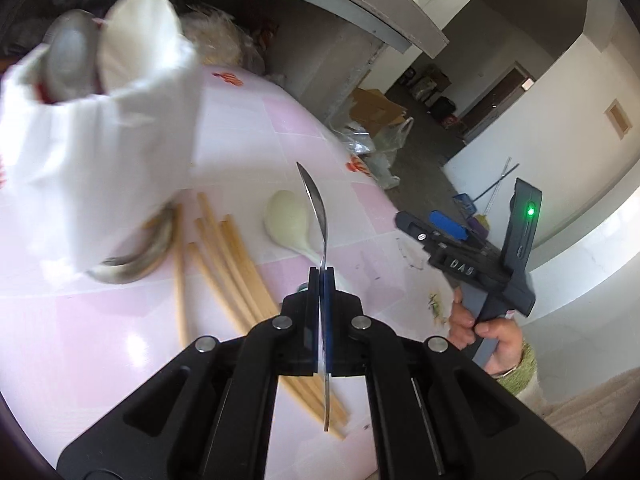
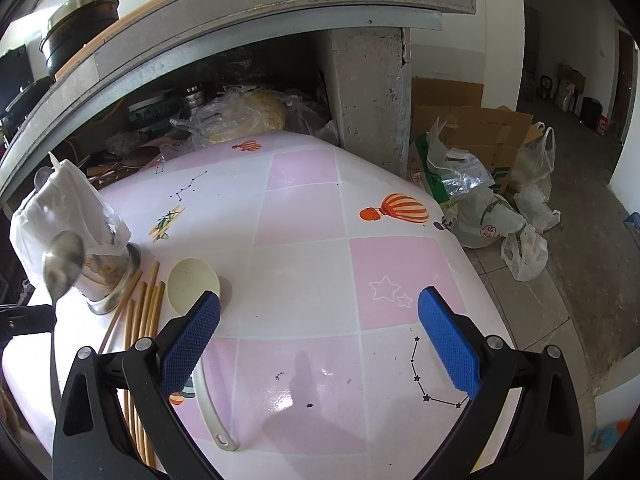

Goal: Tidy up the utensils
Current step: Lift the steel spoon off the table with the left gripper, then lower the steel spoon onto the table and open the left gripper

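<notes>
My left gripper (image 1: 322,276) is shut on a metal spoon (image 1: 316,208), which stands edge-on with its bowl up and its handle running back between the fingers. In the right wrist view the spoon (image 2: 62,264) hangs in the air in front of the utensil holder (image 2: 108,284). The holder is a metal cup lined with a white plastic bag (image 1: 100,140), blurred at the left. Several wooden chopsticks (image 1: 224,264) and a cream ladle (image 1: 288,224) lie on the table beside the holder. My right gripper (image 2: 320,344) is open above bare tablecloth, with the ladle (image 2: 192,284) by its left finger.
The table has a pink and white checked cloth (image 2: 312,216) with balloon prints. A concrete counter (image 2: 280,20) overhangs the far side, with clutter beneath it. Plastic bags (image 2: 484,216) and a cardboard box (image 2: 472,124) stand on the floor to the right. A hand (image 1: 480,332) grips the right gripper's handle.
</notes>
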A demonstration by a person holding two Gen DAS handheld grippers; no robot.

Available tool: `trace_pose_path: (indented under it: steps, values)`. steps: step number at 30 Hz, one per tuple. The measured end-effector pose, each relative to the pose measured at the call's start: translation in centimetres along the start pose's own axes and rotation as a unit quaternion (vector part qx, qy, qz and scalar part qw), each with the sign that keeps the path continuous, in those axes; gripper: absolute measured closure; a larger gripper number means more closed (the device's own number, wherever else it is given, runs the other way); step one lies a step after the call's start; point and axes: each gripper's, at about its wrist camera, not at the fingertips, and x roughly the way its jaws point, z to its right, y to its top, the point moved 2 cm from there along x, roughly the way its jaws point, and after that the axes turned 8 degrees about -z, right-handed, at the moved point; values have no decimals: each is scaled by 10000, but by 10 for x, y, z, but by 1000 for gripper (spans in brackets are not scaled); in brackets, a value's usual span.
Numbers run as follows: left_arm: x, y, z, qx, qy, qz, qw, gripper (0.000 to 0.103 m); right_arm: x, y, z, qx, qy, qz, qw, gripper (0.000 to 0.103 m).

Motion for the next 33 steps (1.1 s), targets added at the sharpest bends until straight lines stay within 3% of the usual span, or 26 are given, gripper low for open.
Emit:
trace_pose_path:
  steps: [5,10,16,25,27,33]
  values:
    - [-30,-22,-20,-27,826,-15,9966,102,-5,-3,-10,-93,90,22,9999,7]
    - [-44,-46,-47,2,1935,-203,9809,102,-9,-6,-19,-195,140,37,9997,7]
    - [-37,-68,-76,319,3524,-570,9336,102,-11,-9,-28,-280,201,17,9994,7]
    - [-20,-82,-97,753,4511,-826,8854,102,-12,-10,-33,-311,207,10,9993,7]
    - [-13,-83,-98,780,4495,-903,8853,102,-12,-11,-33,-307,197,2,9993,7]
    - [-4,-84,-98,623,4238,-965,8984,101,-9,-11,-31,-284,195,-37,9994,7]
